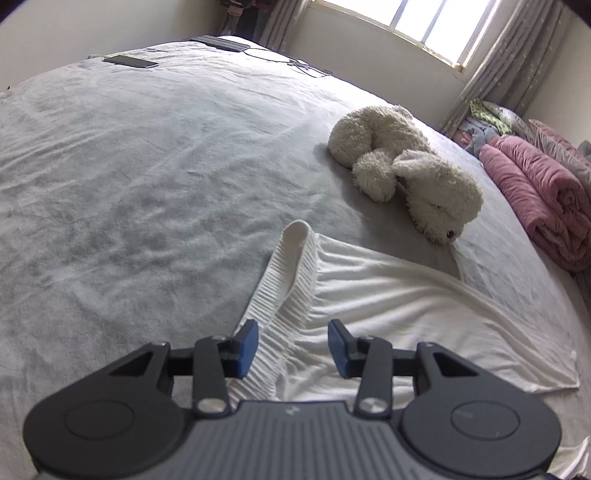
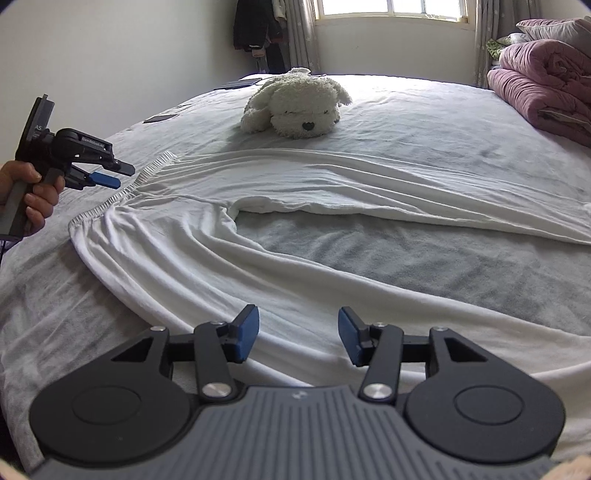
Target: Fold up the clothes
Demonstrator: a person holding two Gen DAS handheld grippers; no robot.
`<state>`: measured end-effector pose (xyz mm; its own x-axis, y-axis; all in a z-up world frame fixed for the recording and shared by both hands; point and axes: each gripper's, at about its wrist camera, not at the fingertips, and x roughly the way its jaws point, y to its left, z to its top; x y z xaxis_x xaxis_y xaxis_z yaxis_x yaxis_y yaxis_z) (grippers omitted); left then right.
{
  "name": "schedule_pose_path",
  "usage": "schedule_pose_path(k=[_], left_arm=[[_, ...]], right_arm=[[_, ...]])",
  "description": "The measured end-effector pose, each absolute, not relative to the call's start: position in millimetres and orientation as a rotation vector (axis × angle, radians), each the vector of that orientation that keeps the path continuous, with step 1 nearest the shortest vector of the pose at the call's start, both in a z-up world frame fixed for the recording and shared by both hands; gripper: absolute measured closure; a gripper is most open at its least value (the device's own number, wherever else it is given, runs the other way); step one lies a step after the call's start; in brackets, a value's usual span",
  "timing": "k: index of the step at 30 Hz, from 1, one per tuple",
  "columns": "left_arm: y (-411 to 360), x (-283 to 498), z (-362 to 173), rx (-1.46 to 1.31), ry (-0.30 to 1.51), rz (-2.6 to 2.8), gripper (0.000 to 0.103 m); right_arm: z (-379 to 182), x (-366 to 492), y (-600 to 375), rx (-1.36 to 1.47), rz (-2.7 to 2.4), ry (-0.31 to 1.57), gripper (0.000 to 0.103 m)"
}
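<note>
On the grey bed sheet [image 1: 129, 177], seen from the left wrist camera, white trousers [image 1: 406, 306] lie spread toward the right, their ribbed elastic waistband [image 1: 284, 295] running from the near centre up to a looped end further away. The left gripper [image 1: 291, 349] hovers over the near part of that waistband with its blue pads [image 1: 246, 347] spread wide, one on each side of the ribbed band, clamping nothing. Beyond the trousers on the right rests a cream plush dog [image 1: 402, 170], and at the far right edge sits a rolled pink quilt [image 1: 535, 195]. A phone [image 1: 131, 61] lies flat at the far left of the bed, under a bright window [image 1: 436, 26].

From the right wrist camera, the trousers [image 2: 229, 236] stretch across the bed with the two legs parted, grey sheet [image 2: 369, 251] showing between them. The waistband [image 2: 122, 192] lies at the left. The right gripper [image 2: 298, 336] is low over the near leg, its pads [image 2: 248, 334] wide apart and empty. At the left edge a hand [image 2: 35, 195] grips the handle of the left gripper [image 2: 114, 175], which points at the waistband's far end; whether it touches the cloth cannot be told. The plush dog [image 2: 295, 105] lies just beyond the far leg, and the pink quilt [image 2: 539, 88] is at the far right.
</note>
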<state>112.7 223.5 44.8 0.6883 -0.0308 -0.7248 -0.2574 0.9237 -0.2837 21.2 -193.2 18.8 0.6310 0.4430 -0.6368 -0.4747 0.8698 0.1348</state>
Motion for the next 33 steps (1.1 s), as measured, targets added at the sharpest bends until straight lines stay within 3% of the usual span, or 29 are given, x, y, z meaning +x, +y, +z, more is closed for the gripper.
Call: schedule_pose_path(k=[13,22,33], left_arm=[[207.3,118.2,35.4,-0.214,0.841,0.181,0.062],[200.9,114.5,40.7,-0.141,0.821,0.258,0.093],[212.5,109.6,37.6,-0.112,0.843,0.311,0.103]], right_arm=[[14.9,15.6,-194.9,-0.032,0.559,0.745,0.051],[13.2,15.5,-197.2,-0.032,0.552,0.74,0.051],[12.0,16.5,-199.8,-0.033,0.522,0.726,0.048]])
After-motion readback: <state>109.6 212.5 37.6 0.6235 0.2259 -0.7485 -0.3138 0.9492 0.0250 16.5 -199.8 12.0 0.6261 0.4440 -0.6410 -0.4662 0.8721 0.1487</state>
